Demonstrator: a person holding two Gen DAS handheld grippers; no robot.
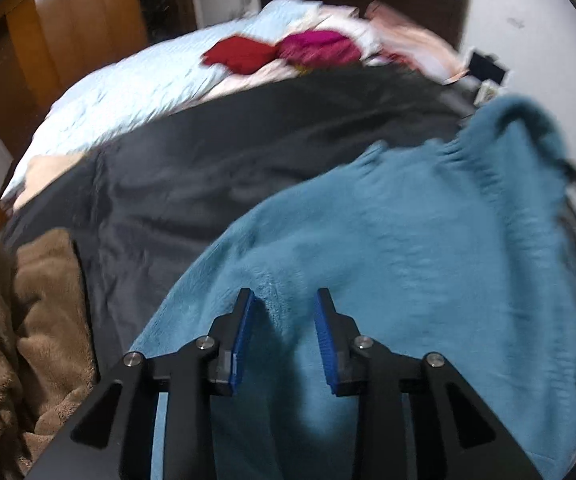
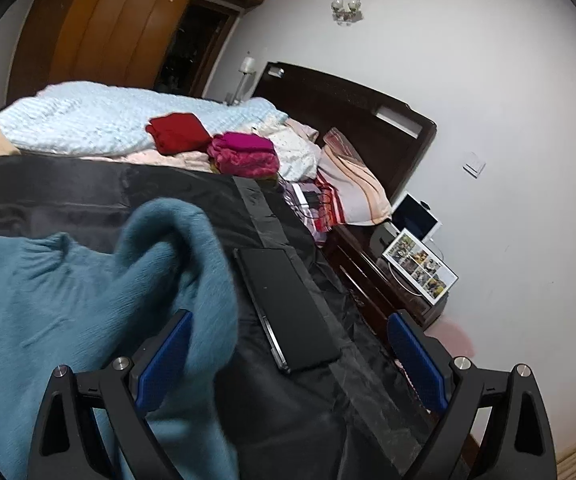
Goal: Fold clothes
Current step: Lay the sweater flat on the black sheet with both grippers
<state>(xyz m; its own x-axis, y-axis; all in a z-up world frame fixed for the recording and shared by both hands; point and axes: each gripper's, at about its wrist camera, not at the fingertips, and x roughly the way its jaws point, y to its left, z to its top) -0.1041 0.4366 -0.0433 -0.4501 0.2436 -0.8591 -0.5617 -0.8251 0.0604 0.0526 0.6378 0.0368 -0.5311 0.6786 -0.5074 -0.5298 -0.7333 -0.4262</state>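
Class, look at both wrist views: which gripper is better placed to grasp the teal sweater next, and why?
Probably the left. The left gripper is open directly over the teal sweater. The right gripper gapes wide, mostly over the black sheet, only its left finger at the sweater's edge.

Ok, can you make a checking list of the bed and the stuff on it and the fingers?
Surface: black sheet spread over the bed.
Job's things: blue sweater lying rumpled, one part humped up.
Clutter: red clothes, pink clothes, brown blanket, flat black slab.
Grippers: left gripper open above the sweater; right gripper open wide.
Cables: nothing seen.
Surroundings: dark headboard, wooden wardrobe, photo frame.
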